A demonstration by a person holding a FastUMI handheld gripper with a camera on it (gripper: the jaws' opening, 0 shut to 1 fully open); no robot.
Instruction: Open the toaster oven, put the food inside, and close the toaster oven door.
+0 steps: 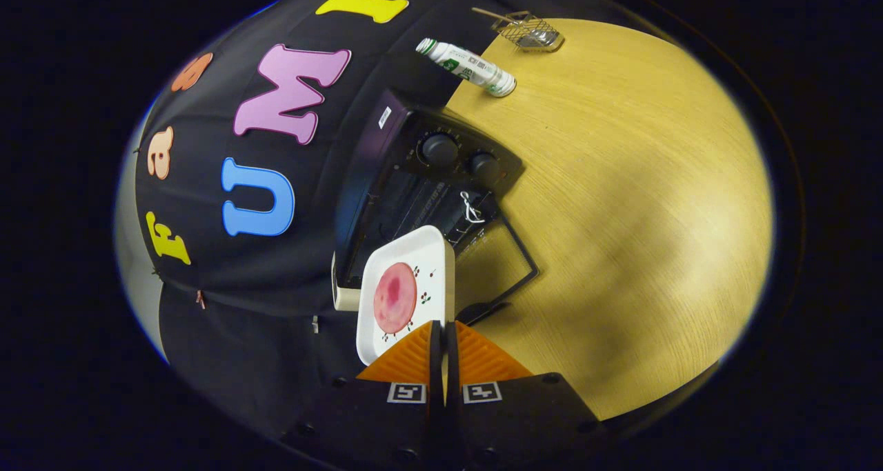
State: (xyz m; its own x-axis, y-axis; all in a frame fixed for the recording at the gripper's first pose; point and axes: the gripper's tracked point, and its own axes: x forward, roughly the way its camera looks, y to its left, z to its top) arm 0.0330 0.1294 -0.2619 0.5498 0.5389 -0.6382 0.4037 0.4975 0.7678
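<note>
My gripper (443, 333) is shut on the rim of a white square plate (414, 250), which carries a round pink slice of food (394, 297). The plate is held in the air just ahead of the fingers, and the whole scene looks rolled sideways. Beyond the plate stands the black toaster oven (414, 181) with two knobs (439, 149). Its glass door (498, 264) is folded down open onto the table. The plate's far edge is level with the oven's mouth and covers part of the dark cavity.
The oven rests on a round wooden table (621, 216) against the black cloth wall. Past the oven, a white bottle with a green label (468, 66) lies on the table, and a small wire basket (530, 31) sits further off.
</note>
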